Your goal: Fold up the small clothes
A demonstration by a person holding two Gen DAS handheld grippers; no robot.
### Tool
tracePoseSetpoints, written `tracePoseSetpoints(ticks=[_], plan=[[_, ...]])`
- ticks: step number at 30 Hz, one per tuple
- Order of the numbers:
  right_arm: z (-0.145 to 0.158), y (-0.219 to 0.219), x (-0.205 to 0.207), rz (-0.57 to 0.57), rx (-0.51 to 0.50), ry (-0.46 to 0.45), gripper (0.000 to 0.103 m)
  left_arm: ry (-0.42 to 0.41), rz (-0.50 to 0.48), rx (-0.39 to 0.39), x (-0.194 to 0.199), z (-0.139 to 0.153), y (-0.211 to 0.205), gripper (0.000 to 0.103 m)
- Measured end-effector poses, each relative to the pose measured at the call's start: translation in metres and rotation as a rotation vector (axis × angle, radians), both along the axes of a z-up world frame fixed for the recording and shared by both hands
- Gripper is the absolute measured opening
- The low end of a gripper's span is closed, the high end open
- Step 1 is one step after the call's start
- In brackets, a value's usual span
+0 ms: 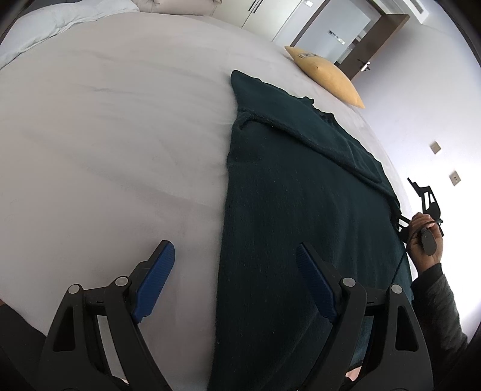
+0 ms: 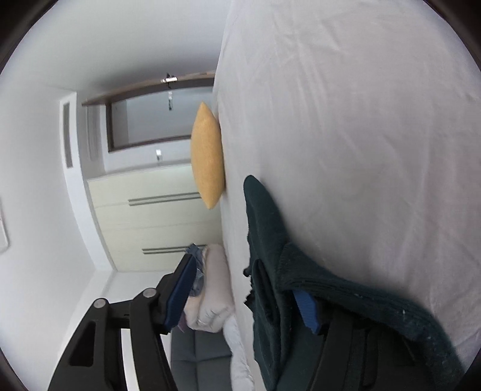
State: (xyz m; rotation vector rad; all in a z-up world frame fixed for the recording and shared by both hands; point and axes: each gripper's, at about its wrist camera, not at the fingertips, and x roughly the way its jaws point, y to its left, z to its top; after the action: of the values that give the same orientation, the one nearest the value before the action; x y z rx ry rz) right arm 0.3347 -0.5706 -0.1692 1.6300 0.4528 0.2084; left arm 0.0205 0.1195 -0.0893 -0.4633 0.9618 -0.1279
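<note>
A dark green knitted garment (image 1: 300, 210) lies flat on the pale bed sheet (image 1: 120, 135), one sleeve folded across its upper part. My left gripper (image 1: 234, 279) is open just above the garment's near left edge, one blue pad over the sheet, the other over the cloth. My right gripper (image 2: 246, 297) is open, turned on its side at the garment's right edge; the cloth (image 2: 270, 255) drapes over its lower blue finger (image 2: 306, 309). In the left wrist view the right gripper (image 1: 427, 198) shows at the garment's far right edge, held by a hand.
A yellow cushion (image 1: 327, 75) lies on the bed beyond the garment, also in the right wrist view (image 2: 207, 156). A pale duvet (image 1: 60, 27) is bunched at the far left. Wardrobe doors (image 2: 156, 216) and a doorway stand past the bed's edge.
</note>
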Motion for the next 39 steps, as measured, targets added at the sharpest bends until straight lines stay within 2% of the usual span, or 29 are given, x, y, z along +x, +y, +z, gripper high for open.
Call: tracePoseSetpoints(ticks=[2, 4, 8, 12, 15, 19, 22, 27, 28, 29, 31, 33, 36, 39], plan=[[0.005, 0.011, 0.001, 0.013, -0.054, -0.005, 0.066, 0.000, 0.000, 0.000, 0.001, 0.000, 0.000, 0.083], [0.014, 0.024, 0.008, 0.059, -0.100, -0.006, 0.072, 0.001, 0.001, 0.002, 0.002, 0.000, 0.000, 0.083], [0.019, 0.028, 0.020, 0.050, -0.101, 0.002, 0.077, 0.003, 0.000, 0.002, 0.001, 0.001, 0.000, 0.083], [0.020, 0.023, 0.037, 0.042, -0.082, 0.006, 0.077, 0.006, 0.001, 0.008, 0.002, 0.000, -0.002, 0.083], [0.012, 0.009, 0.035, 0.002, -0.038, -0.001, 0.076, 0.007, -0.003, 0.016, 0.004, 0.000, -0.003, 0.083], [0.001, 0.000, 0.029, -0.025, -0.011, -0.016, 0.068, 0.010, -0.003, 0.023, 0.007, -0.001, -0.002, 0.083], [-0.002, -0.001, 0.028, -0.042, -0.002, -0.025, 0.067, 0.011, -0.006, 0.025, 0.008, -0.001, -0.002, 0.083], [0.009, 0.015, 0.031, 0.022, -0.104, -0.033, 0.069, 0.007, -0.001, 0.028, 0.007, -0.001, -0.005, 0.083], [0.008, 0.015, 0.027, 0.041, -0.069, -0.031, 0.072, 0.006, -0.002, 0.027, 0.007, -0.001, -0.005, 0.083], [0.005, 0.014, 0.019, 0.050, 0.010, -0.038, 0.075, 0.006, -0.004, 0.025, 0.007, 0.000, -0.006, 0.083], [0.002, 0.010, 0.001, 0.054, 0.119, -0.035, 0.085, 0.003, -0.007, 0.021, 0.005, 0.000, -0.005, 0.083], [0.006, 0.004, -0.012, 0.070, 0.138, -0.021, 0.087, 0.001, -0.006, 0.019, 0.005, -0.001, -0.003, 0.083], [0.029, -0.011, -0.023, 0.085, 0.042, -0.030, 0.087, -0.002, 0.001, 0.020, 0.007, -0.002, -0.003, 0.083], [0.058, -0.016, -0.001, 0.138, -0.089, -0.093, 0.087, -0.013, 0.013, 0.012, 0.008, 0.002, -0.003, 0.083]])
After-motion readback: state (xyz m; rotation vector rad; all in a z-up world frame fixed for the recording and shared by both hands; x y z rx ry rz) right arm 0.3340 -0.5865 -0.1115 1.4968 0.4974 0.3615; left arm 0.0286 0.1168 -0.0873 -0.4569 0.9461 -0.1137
